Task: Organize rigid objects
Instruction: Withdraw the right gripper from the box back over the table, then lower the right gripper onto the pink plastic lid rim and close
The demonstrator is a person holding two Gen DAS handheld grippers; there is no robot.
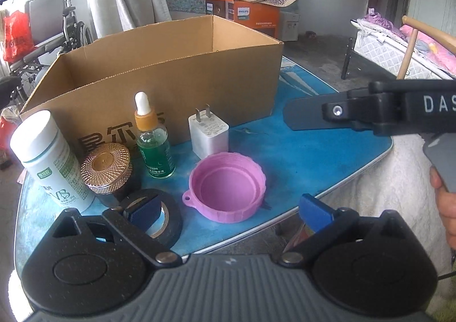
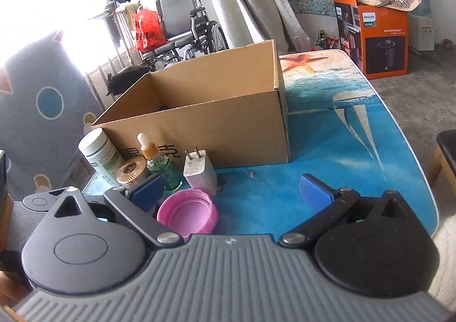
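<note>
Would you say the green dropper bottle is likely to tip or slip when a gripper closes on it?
The dropper bottle stands tall and narrow, so a high push probably tips it. Its body looks like smooth clear glass, so likely slippery and breakable. The soft-looking white bulb on top seems a poor grasp point.

The left claw point(image 1: 230, 212) hangs with its blue pads wide apart above the near edge of the blue surface point(image 1: 313, 157). Between the pads sits a pink lid point(image 1: 226, 186), rim up. To its left lie a roll of black tape point(image 1: 171, 219), a gold-lidded jar point(image 1: 107, 168), a white bottle point(image 1: 50, 159), a green dropper bottle point(image 1: 152, 142) and a white charger point(image 1: 209, 137), all before an open cardboard box point(image 1: 159, 71). The right claw point(image 1: 302, 117) reaches in from the right, held by a hand point(image 1: 446, 205).
</note>
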